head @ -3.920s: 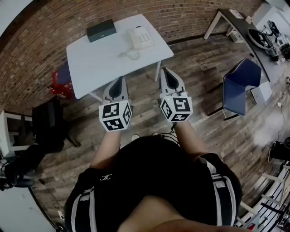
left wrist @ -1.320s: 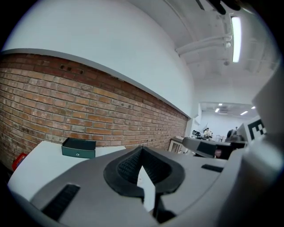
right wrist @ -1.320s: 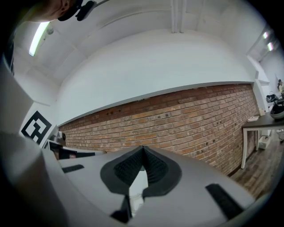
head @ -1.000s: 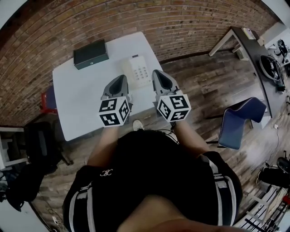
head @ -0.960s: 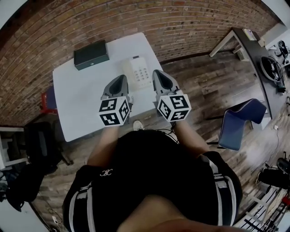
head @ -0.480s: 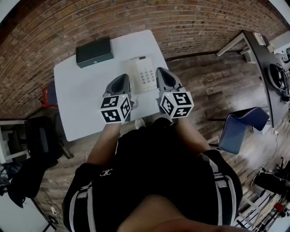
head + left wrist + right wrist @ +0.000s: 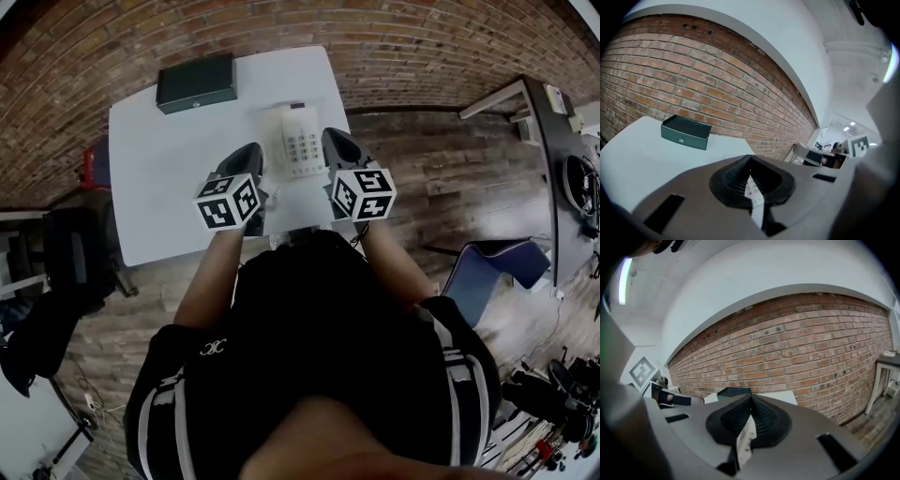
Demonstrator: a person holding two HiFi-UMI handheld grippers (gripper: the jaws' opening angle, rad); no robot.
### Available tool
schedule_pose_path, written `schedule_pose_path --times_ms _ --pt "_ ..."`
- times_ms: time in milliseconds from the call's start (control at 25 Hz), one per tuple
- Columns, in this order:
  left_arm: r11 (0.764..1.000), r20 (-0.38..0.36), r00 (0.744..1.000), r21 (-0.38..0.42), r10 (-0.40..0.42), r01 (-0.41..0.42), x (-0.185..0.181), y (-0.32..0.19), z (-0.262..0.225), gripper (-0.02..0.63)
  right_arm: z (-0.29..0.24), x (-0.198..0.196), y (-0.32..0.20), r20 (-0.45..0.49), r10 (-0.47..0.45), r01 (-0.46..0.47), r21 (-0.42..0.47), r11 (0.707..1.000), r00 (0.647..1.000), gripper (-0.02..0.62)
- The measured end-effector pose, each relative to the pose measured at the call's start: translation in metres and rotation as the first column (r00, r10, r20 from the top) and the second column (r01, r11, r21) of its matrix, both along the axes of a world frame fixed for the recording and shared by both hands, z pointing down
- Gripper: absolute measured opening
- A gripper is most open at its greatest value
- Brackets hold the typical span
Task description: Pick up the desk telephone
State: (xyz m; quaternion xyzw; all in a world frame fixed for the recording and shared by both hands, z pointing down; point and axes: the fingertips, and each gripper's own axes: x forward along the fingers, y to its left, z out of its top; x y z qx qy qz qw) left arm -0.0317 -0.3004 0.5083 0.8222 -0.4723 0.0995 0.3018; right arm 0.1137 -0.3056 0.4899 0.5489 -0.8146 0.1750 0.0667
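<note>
White worktop (image 7: 169, 178) against brick wall (image 7: 422, 37), telephone (image 7: 302, 141) lying flat. Left claw (image 7: 248, 154) and right claw (image 7: 335, 138) pinched shut, empty, flanking it, likely lining up a two-sided lift.

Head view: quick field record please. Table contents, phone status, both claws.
table: white
on table: desk telephone; dark green box
phone status: lying on table, not gripped
left claw: shut, empty, left of the phone
right claw: shut, empty, right of the phone
</note>
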Motion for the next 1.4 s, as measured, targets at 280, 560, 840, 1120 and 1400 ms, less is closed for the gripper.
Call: schedule_pose_path --times_ms 280,560,840,1120,1400 --pt "0.996 0.039 0.998 -0.058 -0.058 0.061 0.005 -0.013 0.035 0.0 0.055 0.009 -0.019 -0.002 -0.114 0.113 -0.114 0.987 0.993 -0.002" --pt "0.987 0.045 0.996 -0.136 -0.076 0.081 0.004 -0.025 0.07 0.002 0.095 0.022 -0.039 -0.015 -0.131 0.125 -0.197 0.972 0.991 -0.002" --pt "0.96 -0.152 0.986 -0.279 -0.072 0.027 0.016 -0.035 0.096 0.261 0.123 0.023 -0.054 0.122 -0.142 0.172 -0.29 0.941 0.982 0.108" --pt "0.939 -0.177 0.984 -0.34 -0.014 -0.048 0.026 -0.046 0.121 0.301 0.151 0.024 -0.069 0.22 -0.117 0.198 -0.392 0.898 0.968 0.186" --pt "0.912 -0.198 0.98 -0.404 -0.013 -0.07 0.027 -0.057 0.142 0.31 0.172 0.019 -0.081 0.288 -0.094 0.225 -0.468 0.855 0.953 0.187"
